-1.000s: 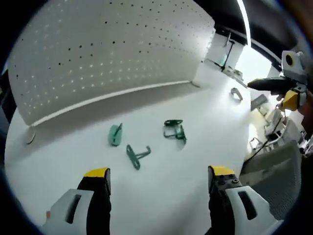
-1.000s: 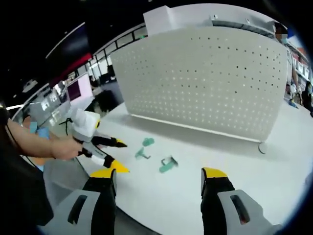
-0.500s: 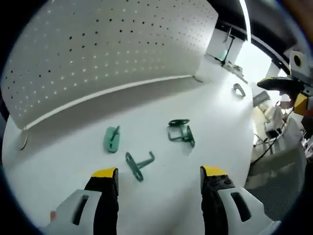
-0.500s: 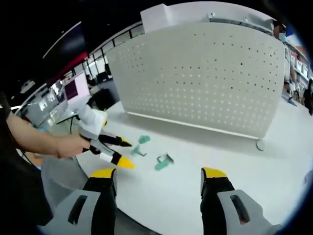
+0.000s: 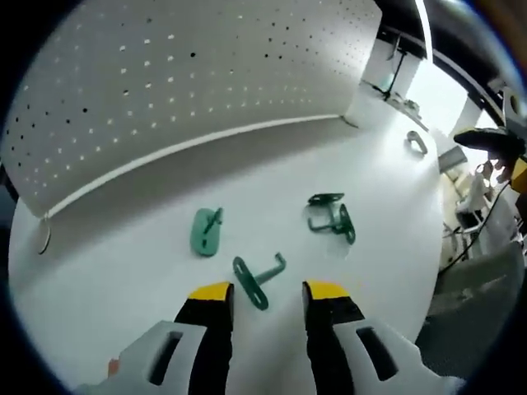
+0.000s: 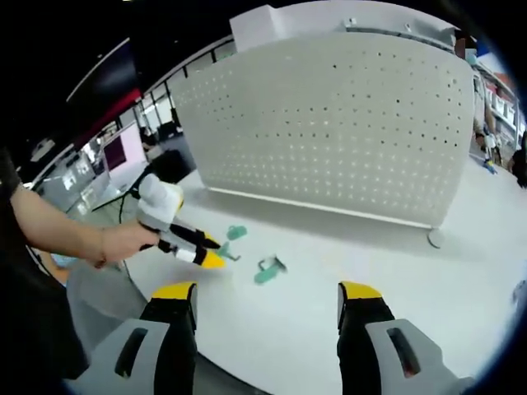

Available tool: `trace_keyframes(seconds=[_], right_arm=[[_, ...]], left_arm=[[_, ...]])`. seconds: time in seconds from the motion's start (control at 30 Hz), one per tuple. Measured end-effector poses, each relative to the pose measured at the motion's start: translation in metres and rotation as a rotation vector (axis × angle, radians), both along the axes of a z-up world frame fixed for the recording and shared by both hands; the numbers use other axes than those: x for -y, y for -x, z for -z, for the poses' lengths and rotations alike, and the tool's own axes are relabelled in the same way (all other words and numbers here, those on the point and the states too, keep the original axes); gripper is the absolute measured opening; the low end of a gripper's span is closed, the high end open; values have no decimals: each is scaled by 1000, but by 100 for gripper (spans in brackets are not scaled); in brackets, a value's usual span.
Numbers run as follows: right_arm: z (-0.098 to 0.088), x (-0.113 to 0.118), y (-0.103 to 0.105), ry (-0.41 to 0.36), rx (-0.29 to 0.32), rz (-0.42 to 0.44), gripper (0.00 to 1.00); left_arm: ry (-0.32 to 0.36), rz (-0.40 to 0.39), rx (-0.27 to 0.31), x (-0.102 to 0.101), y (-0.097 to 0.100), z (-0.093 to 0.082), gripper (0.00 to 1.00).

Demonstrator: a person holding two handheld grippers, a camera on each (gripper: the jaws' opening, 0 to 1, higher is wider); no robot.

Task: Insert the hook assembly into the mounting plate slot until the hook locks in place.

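Hook (image 5: 258, 279) lies flat on white worktop (image 5: 370, 181), between left tool (image 5: 265, 290) tips, jaws narrow, not yet touching it. Plate (image 5: 206, 231) just beside, second green bracket (image 5: 332, 217) near, pegboard (image 5: 189, 74) behind. Right tool (image 6: 268, 292) wide, empty, well apart. Step: grasping hook; next, close on shank, lift.

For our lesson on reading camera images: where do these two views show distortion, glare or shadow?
Left gripper view: fisheye bends the pegboard into an arc; window glare washes out the upper right; soft shadow under the pegboard's base. Right gripper view: pegboard bulges, the white table is evenly lit, surroundings dim.
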State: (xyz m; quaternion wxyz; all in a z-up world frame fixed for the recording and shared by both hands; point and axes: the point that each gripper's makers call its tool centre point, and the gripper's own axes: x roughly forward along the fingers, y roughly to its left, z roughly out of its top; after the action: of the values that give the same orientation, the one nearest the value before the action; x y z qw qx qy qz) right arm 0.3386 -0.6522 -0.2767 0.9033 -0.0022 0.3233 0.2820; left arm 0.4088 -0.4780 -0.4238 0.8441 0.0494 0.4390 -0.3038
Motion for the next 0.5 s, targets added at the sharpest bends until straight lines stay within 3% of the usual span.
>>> trace_keyframes(seconds=[0.37,0.5], right_arm=[[1,-2,0,-2,-5,-6,69],[2,-2,1,0,-10,-6,69]], left_arm=[[-30,-23,-23,-2,-4,3,22],[-7,-67,-40,-2,-8,1,20]])
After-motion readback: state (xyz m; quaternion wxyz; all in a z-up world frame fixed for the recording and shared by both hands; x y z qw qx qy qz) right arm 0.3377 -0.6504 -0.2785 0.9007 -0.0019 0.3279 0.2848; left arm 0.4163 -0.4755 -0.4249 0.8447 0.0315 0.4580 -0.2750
